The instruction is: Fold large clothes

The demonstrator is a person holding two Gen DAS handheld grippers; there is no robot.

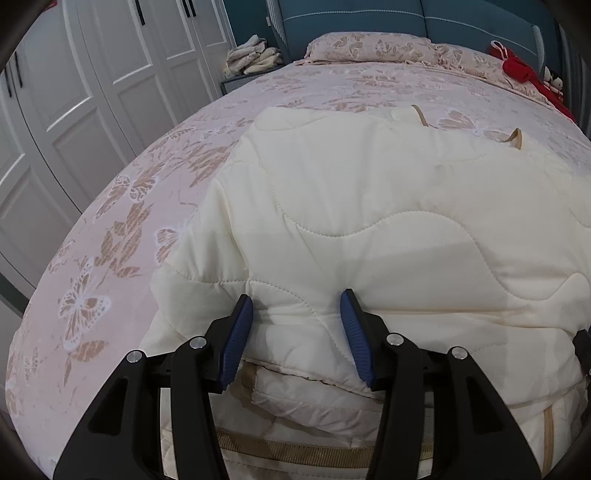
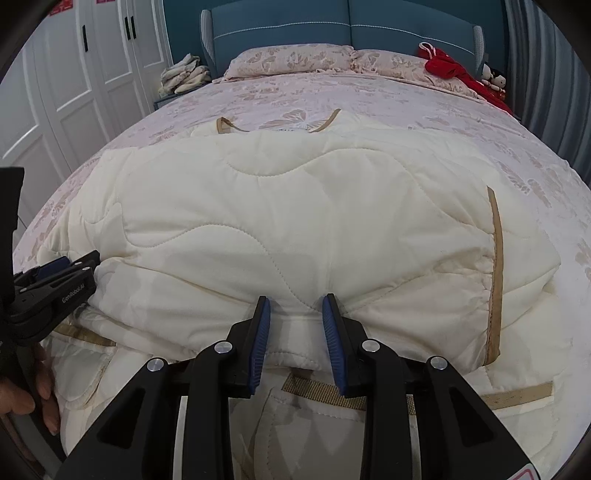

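On the far left of the right wrist view the left gripper (image 2: 79,264) reaches in sideways at the near left edge of the cream quilted jacket (image 2: 295,221), and white lettering on its black arm reads "GenRobot.AI". A hand (image 2: 26,387) holds that tool from below. From this side I cannot tell how far apart its fingers stand.

In the left wrist view the left gripper (image 1: 297,308) stands fairly wide, its blue ribbed pads (image 1: 240,339) set on either side of a raised fold of the jacket (image 1: 369,221); the cloth bulges between the fingers, but they do not look pressed together on it. To its left lies the pink bedspread (image 1: 110,240) printed with butterflies and leaves, and beyond that white wardrobe doors (image 1: 74,92).

The right gripper (image 2: 295,308) is narrower, its fingers close on either side of a pinched ridge of the jacket's near edge, with cloth between them. Directly below it runs tan trim (image 2: 325,393), and a long strip of the same trim (image 2: 496,258) runs away from it on the right.

The jacket lies spread and partly folded over itself on the bed, straight ahead of both tools. Farther ahead sit the pillows (image 2: 288,59) and a blue headboard (image 2: 351,27); at the far right, something red (image 2: 447,68) beside a small doll (image 2: 495,79). No writing on the jacket can be read.
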